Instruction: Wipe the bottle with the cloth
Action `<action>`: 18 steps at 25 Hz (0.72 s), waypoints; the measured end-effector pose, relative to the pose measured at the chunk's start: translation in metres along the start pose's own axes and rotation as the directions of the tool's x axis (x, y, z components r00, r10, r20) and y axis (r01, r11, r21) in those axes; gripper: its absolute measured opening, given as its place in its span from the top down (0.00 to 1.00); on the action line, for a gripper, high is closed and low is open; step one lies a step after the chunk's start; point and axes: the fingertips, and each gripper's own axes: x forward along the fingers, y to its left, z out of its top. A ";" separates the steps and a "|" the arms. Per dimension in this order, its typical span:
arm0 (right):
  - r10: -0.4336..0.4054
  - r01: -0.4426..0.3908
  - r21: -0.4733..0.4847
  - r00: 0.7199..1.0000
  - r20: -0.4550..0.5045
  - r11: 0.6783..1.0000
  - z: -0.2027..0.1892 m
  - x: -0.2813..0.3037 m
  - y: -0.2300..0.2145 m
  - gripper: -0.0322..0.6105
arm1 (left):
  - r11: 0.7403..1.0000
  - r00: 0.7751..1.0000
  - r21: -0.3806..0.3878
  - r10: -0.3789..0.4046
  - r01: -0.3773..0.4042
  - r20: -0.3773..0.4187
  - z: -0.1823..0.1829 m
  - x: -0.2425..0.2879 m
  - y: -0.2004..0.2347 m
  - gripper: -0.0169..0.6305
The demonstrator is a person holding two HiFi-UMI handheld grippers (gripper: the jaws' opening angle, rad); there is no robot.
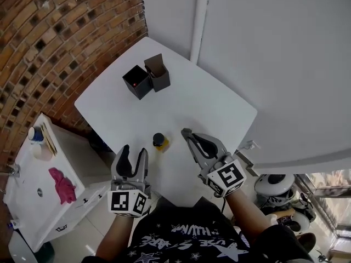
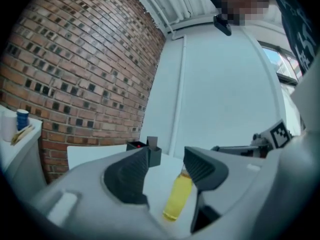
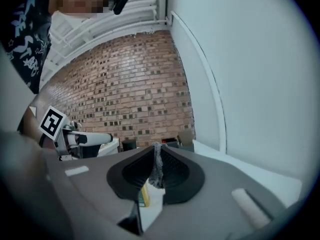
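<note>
A small bottle (image 1: 159, 141) of yellow liquid with a black cap stands upright near the front of the white table (image 1: 208, 103). My left gripper (image 1: 134, 152) hangs just left of it and nearer to me, open. In the left gripper view the bottle (image 2: 179, 196) stands beyond the left gripper (image 2: 167, 156), nearer its right jaw and apart from both. My right gripper (image 1: 187, 132) is to the right of the bottle, shut on a thin grey cloth (image 3: 158, 166). Under the right gripper (image 3: 157, 151) a strip of the bottle (image 3: 144, 196) shows.
Two black open boxes (image 1: 147, 78) stand at the table's far side. A brick wall (image 1: 49, 43) runs along the left. A low white cart (image 1: 33, 196) at the left carries a pink rag (image 1: 63, 185) and a blue cup (image 1: 35, 134). Wheeled equipment (image 1: 277, 185) sits on the floor at the right.
</note>
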 end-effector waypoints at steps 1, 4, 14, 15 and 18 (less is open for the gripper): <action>-0.010 0.011 -0.032 0.999 0.034 0.999 0.016 -0.004 0.002 0.88 | 1.000 1.000 0.001 0.005 -0.005 0.022 0.010 -0.001 -0.001 0.64; -0.021 0.042 -0.125 0.986 0.164 0.991 0.058 -0.014 0.013 0.88 | 0.998 0.996 0.043 0.033 -0.037 0.086 0.035 -0.004 -0.002 0.68; -0.062 0.095 -0.152 0.976 0.207 0.984 0.053 -0.038 0.029 0.88 | 0.990 0.989 0.124 0.043 -0.061 0.140 0.045 -0.012 -0.028 0.97; -0.062 0.093 -0.146 0.977 0.204 0.985 0.051 -0.040 0.029 0.88 | 0.991 0.989 0.125 0.034 -0.052 0.144 0.046 -0.012 -0.032 0.97; -0.064 0.092 -0.137 0.977 0.202 0.986 0.049 -0.043 0.027 0.88 | 0.989 0.988 0.142 0.014 -0.035 0.151 0.050 -0.010 -0.044 0.97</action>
